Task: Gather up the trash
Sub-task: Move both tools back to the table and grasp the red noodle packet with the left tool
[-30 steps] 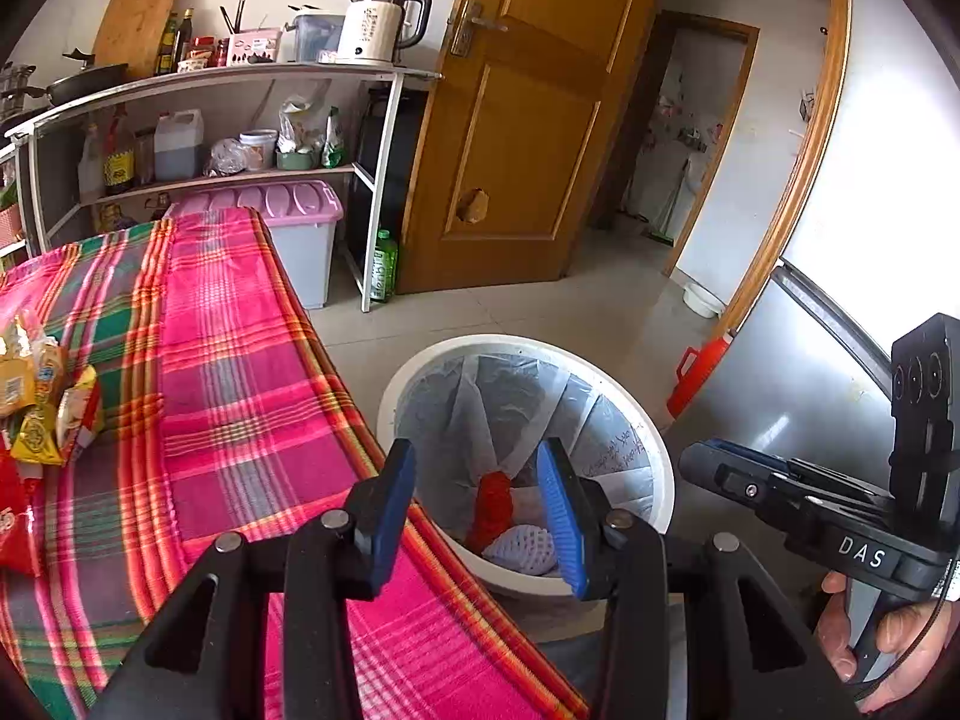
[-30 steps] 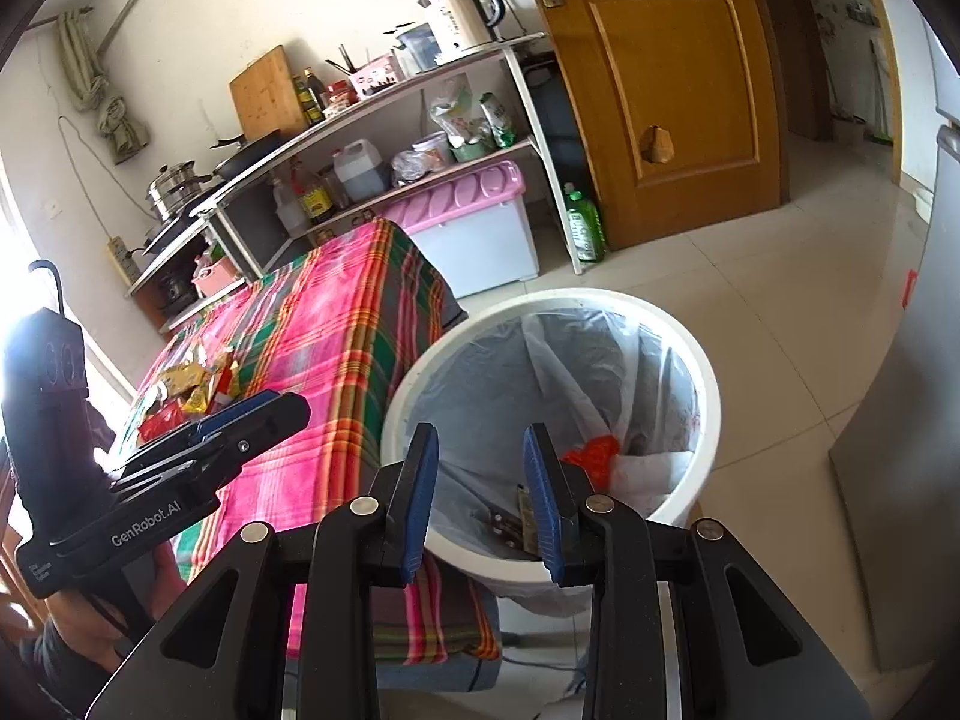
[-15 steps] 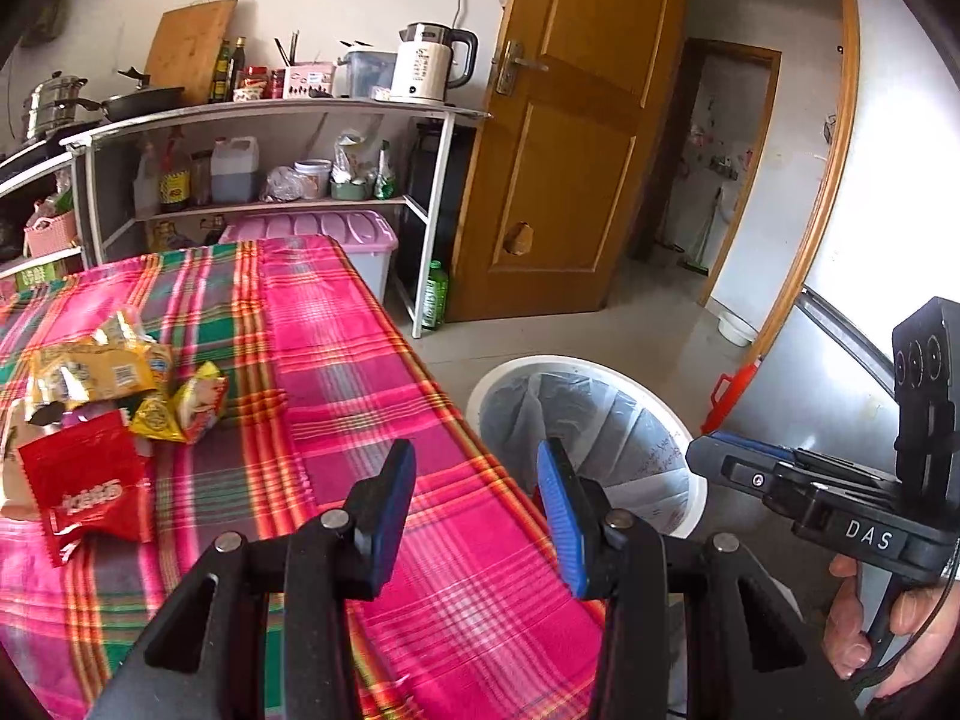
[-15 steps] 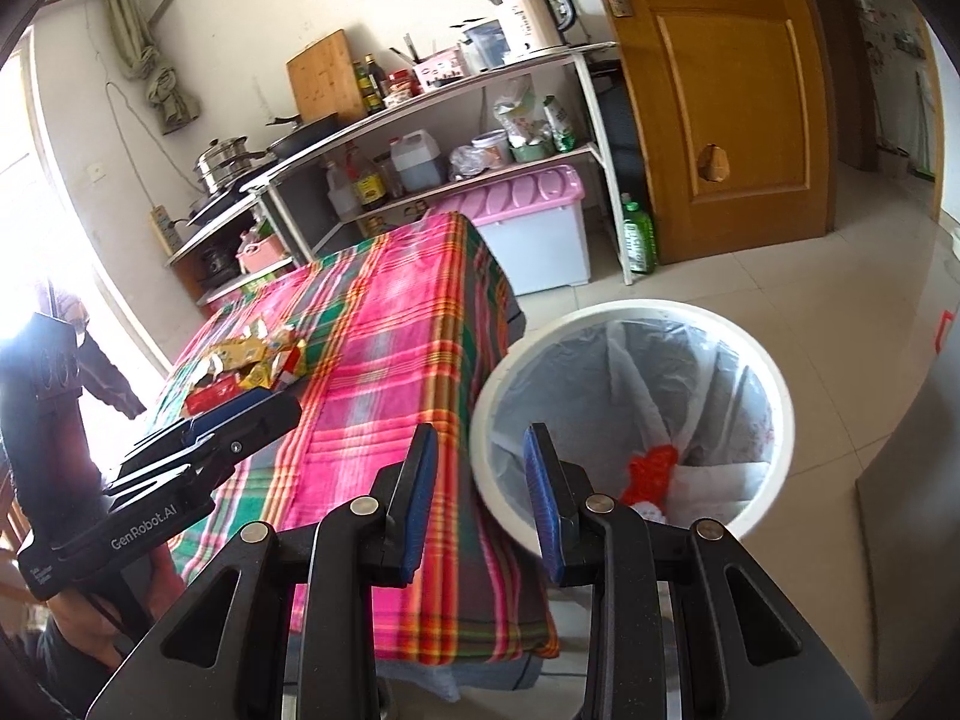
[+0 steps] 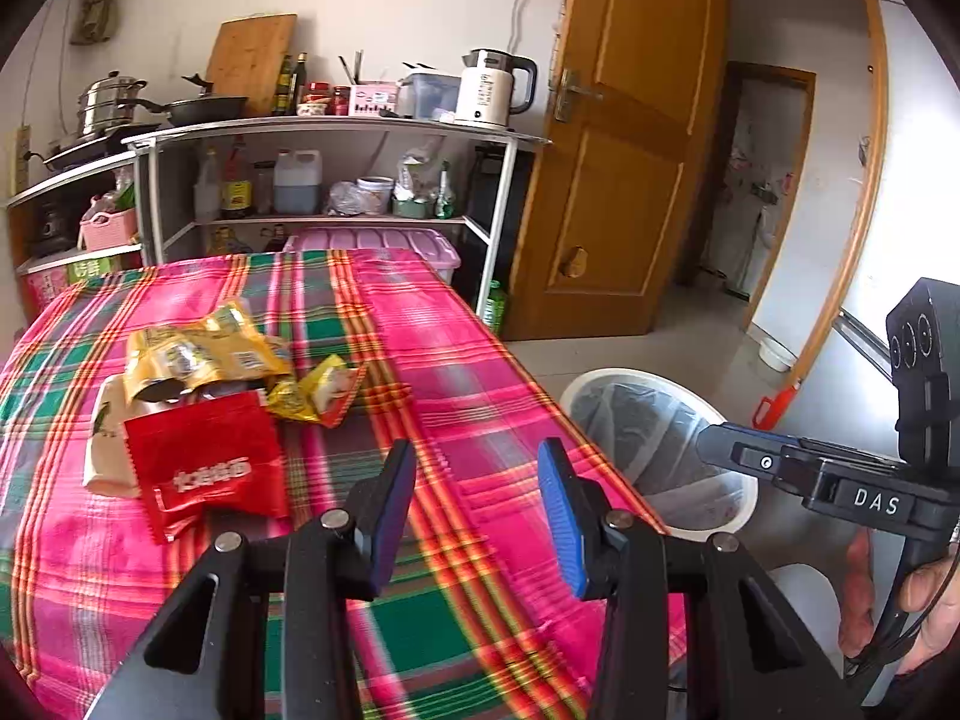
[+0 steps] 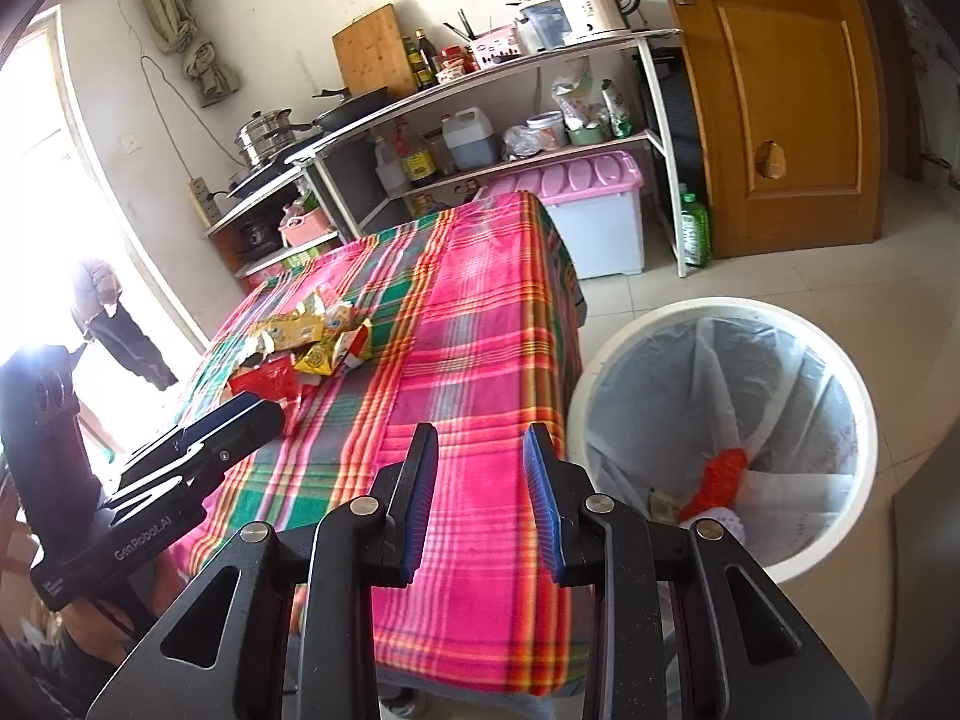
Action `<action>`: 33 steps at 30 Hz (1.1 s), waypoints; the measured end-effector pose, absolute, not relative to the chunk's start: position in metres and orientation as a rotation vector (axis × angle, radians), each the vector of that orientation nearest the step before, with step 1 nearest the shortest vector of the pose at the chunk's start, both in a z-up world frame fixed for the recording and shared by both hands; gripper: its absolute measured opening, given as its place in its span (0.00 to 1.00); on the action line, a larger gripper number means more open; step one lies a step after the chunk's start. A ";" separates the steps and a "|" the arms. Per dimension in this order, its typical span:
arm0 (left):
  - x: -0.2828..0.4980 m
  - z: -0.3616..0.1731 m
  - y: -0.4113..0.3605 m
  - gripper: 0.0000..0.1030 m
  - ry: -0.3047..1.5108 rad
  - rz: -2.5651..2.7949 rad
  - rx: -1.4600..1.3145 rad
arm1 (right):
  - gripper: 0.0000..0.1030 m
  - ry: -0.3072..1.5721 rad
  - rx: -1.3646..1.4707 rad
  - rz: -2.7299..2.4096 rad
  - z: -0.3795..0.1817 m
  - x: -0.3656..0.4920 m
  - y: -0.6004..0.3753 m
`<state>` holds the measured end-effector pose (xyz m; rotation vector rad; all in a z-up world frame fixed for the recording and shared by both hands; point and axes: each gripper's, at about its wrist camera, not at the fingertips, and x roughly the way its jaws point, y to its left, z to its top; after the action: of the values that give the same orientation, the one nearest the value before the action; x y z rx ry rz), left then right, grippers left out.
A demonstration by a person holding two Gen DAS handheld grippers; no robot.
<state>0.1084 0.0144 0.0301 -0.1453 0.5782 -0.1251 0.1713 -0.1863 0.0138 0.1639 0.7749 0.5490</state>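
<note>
My left gripper (image 5: 477,507) hangs over the plaid tablecloth (image 5: 456,360) with its jaws spread and nothing between them, and my right gripper (image 6: 480,495) does the same with a narrower gap, also empty. The trash waits in a loose heap on the cloth, ahead and to the left of my left jaws: a flat red packet (image 5: 207,471) nearest me, a crumpled yellow bag (image 5: 198,354) behind it, and a small yellow wrapper (image 5: 318,390) at the right of the pile. I judge all of it to be feather-light, thin, crinkly film that is glossy and likely to slide. The red packet lies flat against the cloth, so I would pinch it at a raised edge or corner. The yellow bag is puffed up and offers folds to clamp. The white bin (image 6: 720,312) stands on the floor just beside the table's right edge, already holding some scraps.
</note>
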 end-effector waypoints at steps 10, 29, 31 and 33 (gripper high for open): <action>0.099 0.021 0.071 0.49 0.575 -0.008 -0.199 | 0.38 0.807 0.129 0.610 0.010 0.181 -0.145; 0.108 -0.012 0.151 0.59 0.660 0.095 -0.344 | 0.40 0.839 0.063 0.690 0.003 0.209 -0.072; 0.112 -0.016 0.155 0.59 0.677 0.096 -0.359 | 0.40 0.844 0.064 0.694 0.002 0.215 -0.067; 0.117 -0.018 0.159 0.59 0.692 0.094 -0.378 | 0.40 0.849 0.067 0.699 0.000 0.219 -0.062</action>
<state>0.1166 0.1589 -0.0184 -0.3784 0.6922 0.0938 0.2192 -0.0619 0.0002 0.0668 0.8488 0.6990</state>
